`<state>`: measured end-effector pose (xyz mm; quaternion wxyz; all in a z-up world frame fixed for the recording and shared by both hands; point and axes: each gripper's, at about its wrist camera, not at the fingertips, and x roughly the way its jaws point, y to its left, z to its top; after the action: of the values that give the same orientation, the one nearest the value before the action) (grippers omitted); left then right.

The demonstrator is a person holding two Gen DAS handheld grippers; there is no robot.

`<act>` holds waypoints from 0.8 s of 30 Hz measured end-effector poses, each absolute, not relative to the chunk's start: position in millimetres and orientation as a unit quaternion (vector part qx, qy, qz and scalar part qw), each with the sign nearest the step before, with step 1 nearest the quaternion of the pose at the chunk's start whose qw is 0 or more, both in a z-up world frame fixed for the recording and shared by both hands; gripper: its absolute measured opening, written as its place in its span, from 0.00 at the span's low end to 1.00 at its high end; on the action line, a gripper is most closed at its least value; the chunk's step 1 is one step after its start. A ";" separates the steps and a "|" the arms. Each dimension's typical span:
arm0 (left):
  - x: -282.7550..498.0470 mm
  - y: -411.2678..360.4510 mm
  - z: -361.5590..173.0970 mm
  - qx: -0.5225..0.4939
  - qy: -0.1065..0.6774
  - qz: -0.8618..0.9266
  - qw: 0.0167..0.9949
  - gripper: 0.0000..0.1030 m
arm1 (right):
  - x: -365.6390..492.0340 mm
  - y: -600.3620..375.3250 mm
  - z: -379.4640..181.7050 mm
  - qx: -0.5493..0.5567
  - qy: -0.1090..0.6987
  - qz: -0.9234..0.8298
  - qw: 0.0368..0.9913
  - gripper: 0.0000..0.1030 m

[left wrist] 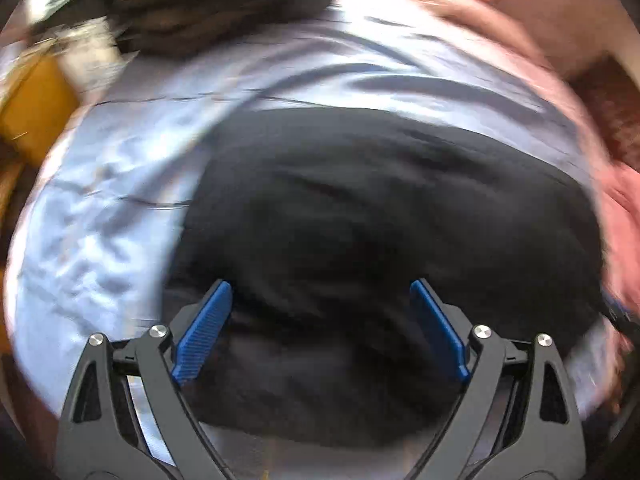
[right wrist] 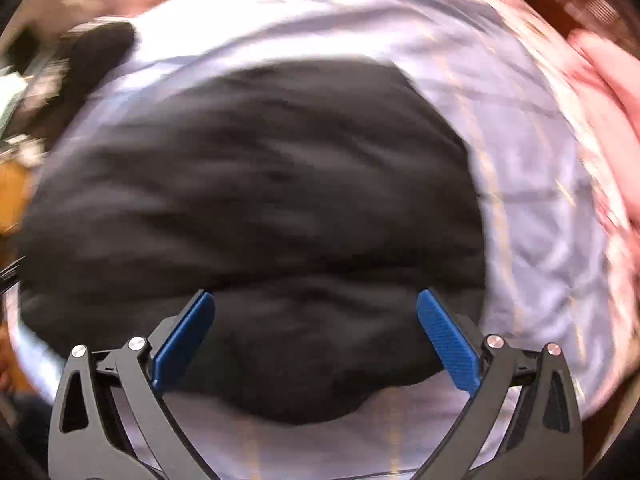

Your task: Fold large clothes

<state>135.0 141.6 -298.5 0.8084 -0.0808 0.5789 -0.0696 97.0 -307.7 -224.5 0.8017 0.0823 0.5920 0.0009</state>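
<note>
A black garment [left wrist: 380, 240] lies bunched on a pale blue sheet [left wrist: 104, 208]. It fills the middle of the left wrist view and also of the right wrist view [right wrist: 256, 208]. My left gripper [left wrist: 320, 292] is open and empty, its blue pads [left wrist: 204, 328] spread wide over the garment's near part. My right gripper [right wrist: 316, 300] is open and empty too, hovering over the garment's near edge, with the sheet [right wrist: 532, 208] to its right. Both views are motion-blurred.
A dark brown piece of clothing [left wrist: 224, 4] lies at the sheet's far left. Pink bedding [left wrist: 616, 216] borders the sheet on the right and shows in the right wrist view [right wrist: 608, 92]. A yellow object [left wrist: 36, 108] stands at the left.
</note>
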 end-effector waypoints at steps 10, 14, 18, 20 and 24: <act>66.9 89.8 -355.9 0.060 0.680 -0.170 0.711 0.89 | 61.0 -236.9 -267.6 0.023 0.657 0.127 0.743 0.99; 85.3 118.6 -378.3 0.049 0.709 -0.072 0.700 0.84 | 72.2 -271.4 -290.7 -0.004 0.671 -0.006 0.742 0.99; 92.0 120.7 -384.7 0.067 0.714 -0.045 0.696 0.84 | 77.9 -291.4 -295.7 0.027 0.679 -0.031 0.733 0.99; 90.1 117.7 -379.6 0.078 0.709 -0.055 0.699 0.84 | 75.2 -280.1 -291.7 -0.012 0.679 -0.026 0.734 0.99; 79.4 122.5 -350.6 0.060 0.677 -0.079 0.729 0.84 | 61.9 -277.1 -249.2 -0.032 0.643 0.001 0.765 0.99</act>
<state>79.4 122.5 -350.6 0.7294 0.0603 0.6768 -0.0790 61.9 -277.1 -249.2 0.7651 -0.0318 0.6432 0.0012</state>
